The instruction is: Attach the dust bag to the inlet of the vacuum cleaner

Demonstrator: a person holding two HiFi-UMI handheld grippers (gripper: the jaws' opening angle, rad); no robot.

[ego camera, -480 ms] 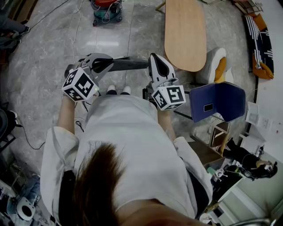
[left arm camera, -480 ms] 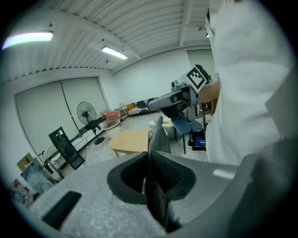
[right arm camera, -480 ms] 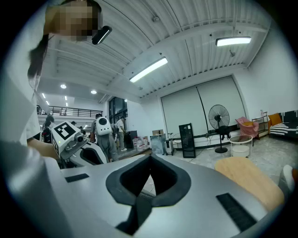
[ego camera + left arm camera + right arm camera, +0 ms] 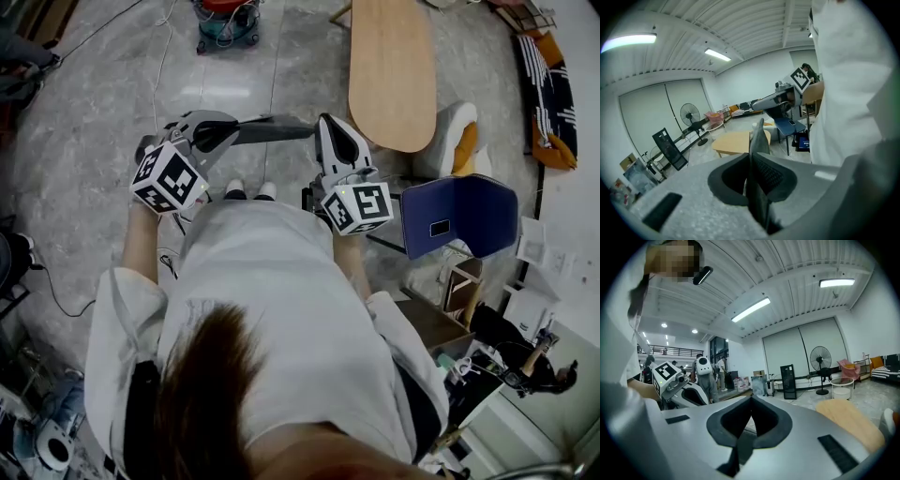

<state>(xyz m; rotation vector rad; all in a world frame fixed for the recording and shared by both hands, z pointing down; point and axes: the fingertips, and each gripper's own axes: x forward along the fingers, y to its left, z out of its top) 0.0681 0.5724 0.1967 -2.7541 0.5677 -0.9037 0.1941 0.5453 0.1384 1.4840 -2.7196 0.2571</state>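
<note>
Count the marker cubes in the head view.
2: one marker cube on the left gripper; the other on the right gripper, beside the blue chair. None appears hidden.

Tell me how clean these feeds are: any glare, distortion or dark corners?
Head view: fisheye bend, light glare on the floor. Left gripper view: black corners, strip light blown out, dust bag between the jaws soft. Right gripper view: black corners, background sharp.

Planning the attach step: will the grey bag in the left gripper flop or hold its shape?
The dust bag juts straight from the left gripper without drooping, so probably fairly stiff. Seen edge-on it is thin, likely light.
</note>
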